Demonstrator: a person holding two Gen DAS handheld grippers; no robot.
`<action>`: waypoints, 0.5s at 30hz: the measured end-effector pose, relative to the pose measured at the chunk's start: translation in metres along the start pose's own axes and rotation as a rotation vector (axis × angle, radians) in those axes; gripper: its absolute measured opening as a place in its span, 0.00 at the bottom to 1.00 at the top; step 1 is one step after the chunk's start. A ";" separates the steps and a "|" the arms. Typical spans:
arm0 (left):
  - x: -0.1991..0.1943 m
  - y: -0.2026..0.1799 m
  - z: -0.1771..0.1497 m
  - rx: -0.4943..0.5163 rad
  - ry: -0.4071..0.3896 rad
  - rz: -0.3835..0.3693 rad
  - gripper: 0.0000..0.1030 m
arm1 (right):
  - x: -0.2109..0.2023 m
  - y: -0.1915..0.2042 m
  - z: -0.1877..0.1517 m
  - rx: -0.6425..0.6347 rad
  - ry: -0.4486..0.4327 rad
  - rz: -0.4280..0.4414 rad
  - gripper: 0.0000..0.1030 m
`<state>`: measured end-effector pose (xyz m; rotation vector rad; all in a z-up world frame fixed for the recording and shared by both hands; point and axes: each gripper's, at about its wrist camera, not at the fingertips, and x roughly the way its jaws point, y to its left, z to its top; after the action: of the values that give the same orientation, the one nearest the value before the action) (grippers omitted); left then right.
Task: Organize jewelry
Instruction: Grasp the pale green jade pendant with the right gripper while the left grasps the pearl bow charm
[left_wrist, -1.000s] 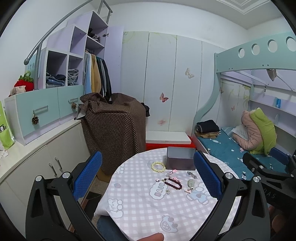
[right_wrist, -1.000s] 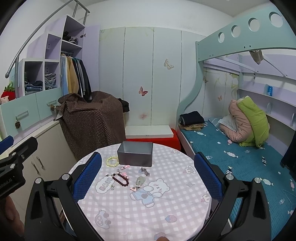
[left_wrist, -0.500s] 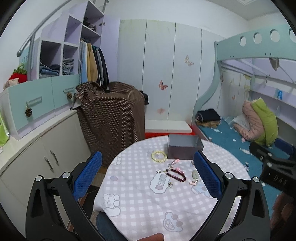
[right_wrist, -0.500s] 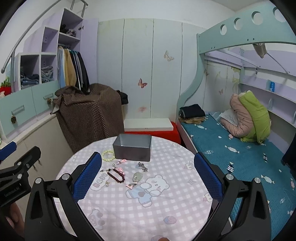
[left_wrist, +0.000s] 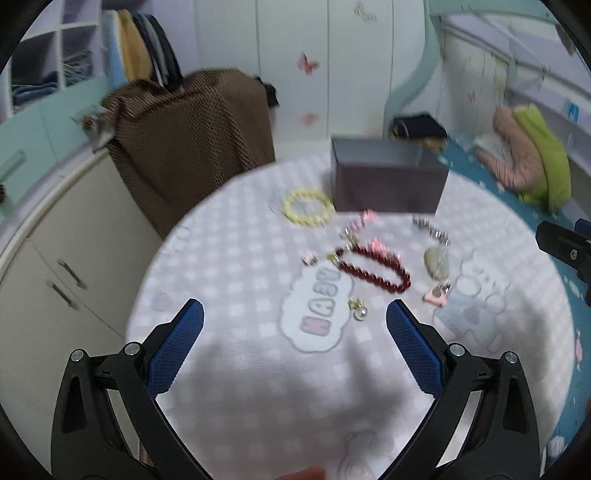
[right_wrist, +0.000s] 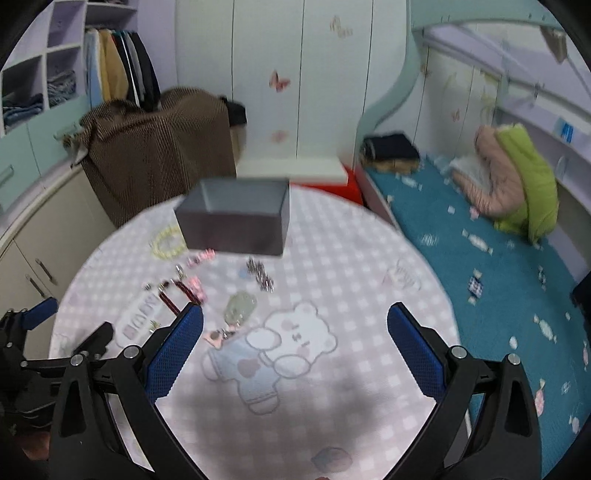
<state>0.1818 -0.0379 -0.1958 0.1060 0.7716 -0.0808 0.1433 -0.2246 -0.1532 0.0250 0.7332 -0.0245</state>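
Centre frame on the tabletop (left_wrist: 229, 258), my left claw (left_wrist: 294, 332), jaws apart and empty, should straddle the red bracelet (left_wrist: 373, 267) squarely; my right claw (right_wrist: 295, 334) gapes too.

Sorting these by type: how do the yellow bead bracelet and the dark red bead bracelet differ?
The yellow bead bracelet forms a round ring right beside the grey box; the dark red bead bracelet is stretched into a long oval nearer the table's middle, among small charms. Both lie flat on the checked tablecloth, untouched.
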 end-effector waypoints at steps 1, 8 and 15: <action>0.011 -0.002 -0.001 0.002 0.021 -0.004 0.95 | 0.006 -0.001 0.001 0.000 0.016 0.001 0.93; 0.052 -0.009 -0.002 -0.017 0.120 -0.019 0.95 | 0.039 -0.009 0.005 0.003 0.095 0.025 0.93; 0.067 -0.010 -0.004 -0.025 0.161 -0.060 0.85 | 0.064 -0.012 0.004 0.004 0.152 0.043 0.93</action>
<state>0.2259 -0.0493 -0.2461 0.0663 0.9369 -0.1206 0.1927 -0.2375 -0.1932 0.0473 0.8846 0.0171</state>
